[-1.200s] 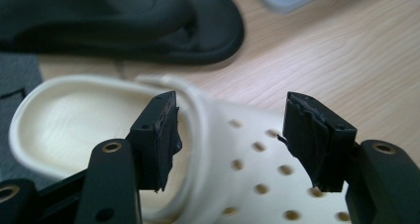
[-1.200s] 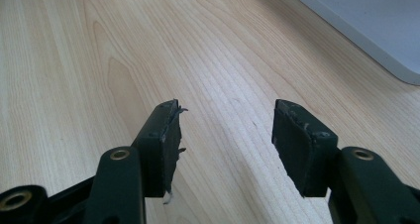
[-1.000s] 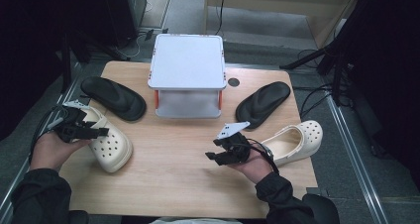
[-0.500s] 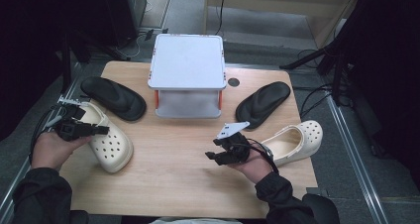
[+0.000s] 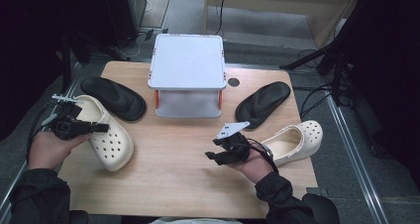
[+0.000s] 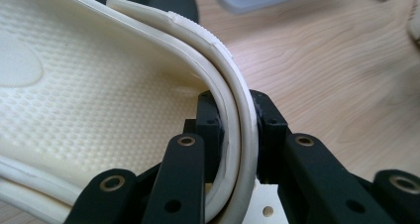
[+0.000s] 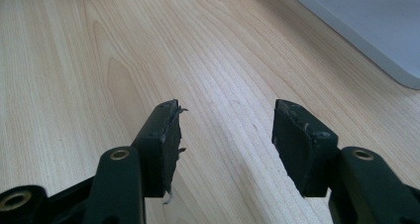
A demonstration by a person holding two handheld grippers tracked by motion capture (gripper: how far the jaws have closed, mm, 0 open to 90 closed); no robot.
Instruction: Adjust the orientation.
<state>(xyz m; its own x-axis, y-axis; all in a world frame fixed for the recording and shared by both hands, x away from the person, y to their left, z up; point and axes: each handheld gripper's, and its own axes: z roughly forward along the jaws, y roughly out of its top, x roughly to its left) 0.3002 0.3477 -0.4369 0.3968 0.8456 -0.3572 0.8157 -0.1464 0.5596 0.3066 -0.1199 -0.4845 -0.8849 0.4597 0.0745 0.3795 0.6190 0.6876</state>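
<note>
I am clamping my left gripper [image 6: 237, 135] on the heel rim of the cream clog [image 6: 99, 85], its jaws pinching the rim and the folded-down strap from either side, one jaw inside the shoe against the dotted footbed and the other outside it. From above, that gripper [image 5: 81, 127] is sitting over the heel end of this clog [image 5: 110, 142] at the table's left edge, the perforated toe pointing toward the near side. My right gripper [image 7: 225, 144] is gaping wide with nothing between its jaws, hovering over bare wood; in the high view it [image 5: 225, 149] is resting in my right hand [image 5: 255, 164] near the front middle of the wooden table [image 5: 173, 174]. Just beside that hand, to its right, the second cream clog [image 5: 292, 142] is lying on the table, toe toward the right edge. Farther back, a black insole [image 5: 114, 97] is lying just behind the left clog, and another black insole [image 5: 262, 104] is lying behind the right one. Between them, at the back centre, a white box on short legs [image 5: 187, 75] is standing.
</note>
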